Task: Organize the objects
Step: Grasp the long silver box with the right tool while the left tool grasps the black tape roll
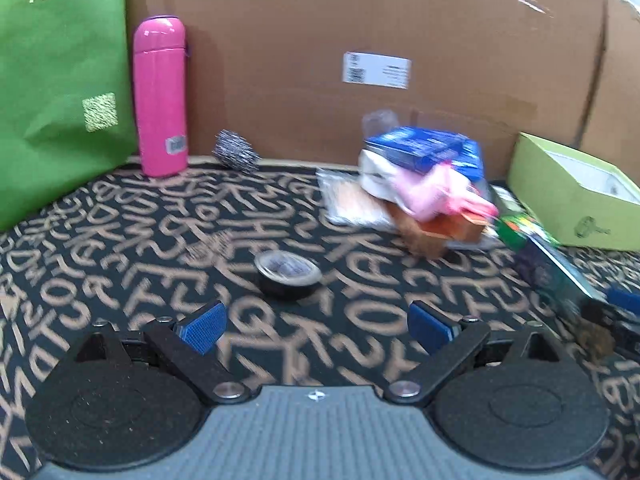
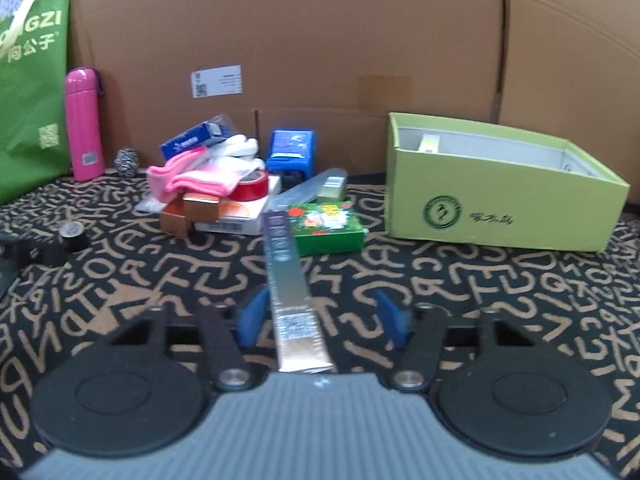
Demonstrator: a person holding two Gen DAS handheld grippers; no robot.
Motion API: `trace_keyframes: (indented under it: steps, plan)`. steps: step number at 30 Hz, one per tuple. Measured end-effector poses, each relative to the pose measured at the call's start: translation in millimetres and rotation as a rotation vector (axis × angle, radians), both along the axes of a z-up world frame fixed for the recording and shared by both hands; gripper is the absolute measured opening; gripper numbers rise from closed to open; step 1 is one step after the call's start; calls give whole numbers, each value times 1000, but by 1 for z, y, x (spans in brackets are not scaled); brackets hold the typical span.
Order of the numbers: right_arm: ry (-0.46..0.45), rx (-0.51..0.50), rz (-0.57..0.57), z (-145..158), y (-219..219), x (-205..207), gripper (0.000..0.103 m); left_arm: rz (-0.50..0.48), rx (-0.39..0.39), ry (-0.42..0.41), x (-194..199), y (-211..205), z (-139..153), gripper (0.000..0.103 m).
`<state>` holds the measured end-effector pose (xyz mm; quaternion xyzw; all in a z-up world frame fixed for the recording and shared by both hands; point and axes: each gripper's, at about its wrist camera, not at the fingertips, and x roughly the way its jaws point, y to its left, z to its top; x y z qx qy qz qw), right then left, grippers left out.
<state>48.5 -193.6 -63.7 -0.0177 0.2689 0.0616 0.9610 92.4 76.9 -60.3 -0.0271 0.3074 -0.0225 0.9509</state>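
Lettered black cloth (image 2: 480, 280) covered your table; cardboard wall (image 2: 320, 40) behind. Your left gripper (image 1: 316, 326) fingers spread wide, empty, black tape roll (image 1: 288, 274) ahead. Your right gripper (image 2: 320, 318) fingers apart, long silver box (image 2: 294, 300) lying between them, green box (image 2: 500, 216) beyond.

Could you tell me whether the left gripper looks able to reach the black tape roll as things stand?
Probably yes: the left gripper is open, and the black tape roll lies flat on the patterned cloth just ahead with nothing between.
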Motion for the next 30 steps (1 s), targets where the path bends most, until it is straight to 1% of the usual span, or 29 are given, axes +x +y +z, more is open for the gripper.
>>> trace_keyframes:
  steps: [1, 2, 3, 4, 6, 7, 8, 9, 10, 11, 12, 15, 16, 18, 21, 22, 23, 24, 25, 26, 27, 30]
  plan:
    - [-10, -1, 8, 1, 1, -2, 44, 11, 0, 3, 7, 3, 0, 100]
    - [-26, -23, 16, 2, 5, -5, 43, 17, -6, 9, 14, 6, 0, 100]
    - [-40, -65, 37, 3, 12, -8, 42, 18, -17, 17, 22, 9, 0, 99]
    - [-47, -91, 66, 3, 18, -11, 42, 17, -28, 28, 30, 11, 0, 95]
    - [-60, -122, 137, 3, 33, -16, 42, 13, -55, 52, 43, 15, -2, 90]
    - [-68, -150, 187, 2, 43, -20, 42, 10, -67, 70, 49, 15, -3, 87]
    - [-64, -157, 235, 1, 50, -23, 42, 3, -78, 85, 53, 16, -5, 85]
    - [-50, -141, 282, 1, 56, -26, 42, -7, -87, 99, 56, 16, -7, 80]
    - [-43, -116, 325, 2, 60, -29, 41, -14, -91, 112, 57, 16, -8, 78]
    - [-44, -89, 357, 5, 62, -32, 41, -14, -88, 116, 57, 16, -10, 78]
    - [-54, -76, 365, 8, 62, -34, 42, -13, -77, 106, 56, 16, -10, 78]
    - [-105, -80, 298, 18, 58, -33, 61, 6, -61, 104, 56, 16, -11, 78]
    - [-109, -94, 263, 19, 56, -28, 63, 12, -69, 104, 57, 17, -10, 79]
    - [-72, -112, 206, 18, 51, -15, 63, 23, -89, 105, 59, 20, -10, 80]
    - [-3, -79, 176, 10, 44, 3, 63, 37, -88, 107, 65, 21, -10, 81]
    - [20, -62, 169, 7, 42, 7, 61, 34, -76, 106, 67, 21, -11, 79]
    - [43, -54, 160, 3, 41, 10, 55, 24, -61, 106, 69, 19, -11, 75]
    - [59, -51, 154, -1, 39, 10, 39, 13, -40, 100, 68, 17, -11, 57]
    - [69, -44, 154, -3, 37, 9, 39, -13, -20, 94, 67, 14, -11, 48]
    - [66, -35, 156, -5, 35, 5, 39, -41, -9, 93, 64, 11, -11, 48]
    - [69, -32, 159, -4, 33, 1, 39, -74, -14, 96, 61, 9, -11, 48]
    - [74, -58, 173, -4, 30, -13, 39, -205, -57, 109, 42, -2, -9, 48]
